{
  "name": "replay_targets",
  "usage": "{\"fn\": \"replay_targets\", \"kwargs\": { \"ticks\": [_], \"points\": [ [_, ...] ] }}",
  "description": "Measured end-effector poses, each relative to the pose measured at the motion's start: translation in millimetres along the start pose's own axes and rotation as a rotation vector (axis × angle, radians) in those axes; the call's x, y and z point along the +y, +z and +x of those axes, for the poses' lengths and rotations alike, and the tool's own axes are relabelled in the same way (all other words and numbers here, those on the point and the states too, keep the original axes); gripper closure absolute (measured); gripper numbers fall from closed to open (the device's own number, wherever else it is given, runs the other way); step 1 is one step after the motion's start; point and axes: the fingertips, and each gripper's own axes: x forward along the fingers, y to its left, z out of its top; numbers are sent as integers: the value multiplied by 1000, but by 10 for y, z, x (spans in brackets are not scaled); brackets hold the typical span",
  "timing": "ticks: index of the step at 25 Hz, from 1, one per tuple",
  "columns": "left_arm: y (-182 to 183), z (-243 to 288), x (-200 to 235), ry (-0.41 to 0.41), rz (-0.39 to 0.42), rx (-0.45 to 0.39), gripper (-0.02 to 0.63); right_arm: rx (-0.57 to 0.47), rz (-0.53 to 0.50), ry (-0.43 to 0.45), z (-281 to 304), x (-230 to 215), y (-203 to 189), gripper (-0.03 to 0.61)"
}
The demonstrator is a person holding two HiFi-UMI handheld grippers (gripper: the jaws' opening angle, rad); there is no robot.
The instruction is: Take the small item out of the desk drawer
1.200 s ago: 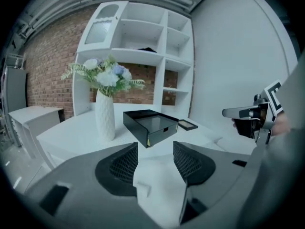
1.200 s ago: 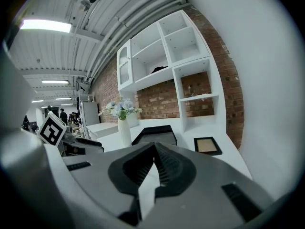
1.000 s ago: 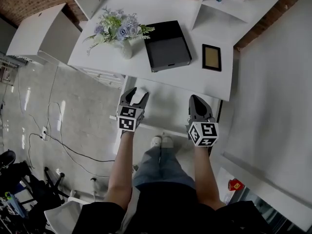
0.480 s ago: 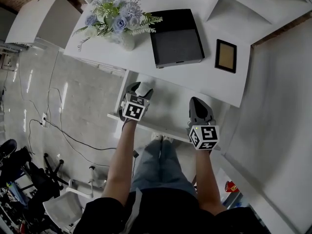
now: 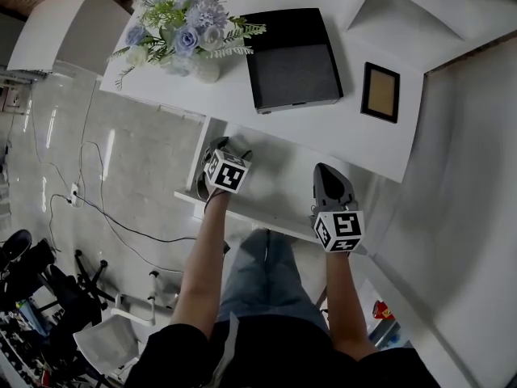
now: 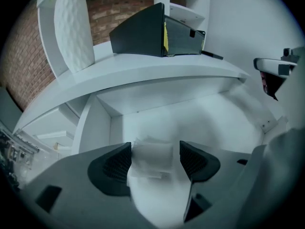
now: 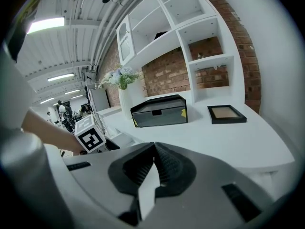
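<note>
**Left tool open over the item in the drawer**

White bench (image 5: 242, 103), with the drawer (image 5: 279, 186) pulled out below its front edge. The left tool (image 5: 220, 146) dips steeply into the drawer's back left corner. Its jaws stand wide and have just been opening. A small pale item (image 6: 151, 157) lies between the pads on the drawer floor, blurred; the right pad looks clear of it, and no squeeze is seen. The right tool (image 5: 327, 170) sits over the drawer's right side, jaws closed together with nothing between them. On the bench top is a black tray (image 5: 292, 59). A dark picture frame (image 5: 380, 92) lies to its right and a vase of blue and white flowers (image 5: 182, 39) to its left. The person's legs show below the drawer.
</note>
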Motion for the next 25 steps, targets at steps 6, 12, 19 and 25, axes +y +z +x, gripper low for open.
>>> {"fn": "replay_targets", "kwargs": {
  "ticks": [6, 12, 19, 25],
  "points": [
    [-7, 40, 81, 24, 23, 31, 311, 15, 12, -7, 14, -66, -66, 581],
    [-100, 116, 39, 11, 27, 63, 311, 19, 17, -6, 27, -57, -85, 580],
    [-225, 169, 50, 17, 51, 102, 314, 23, 18, -13, 18, -83, -101, 580],
    [-135, 123, 21, -3, 53, 55, 318, 21, 22, -28, -20, -77, -108, 580]
  ]
}}
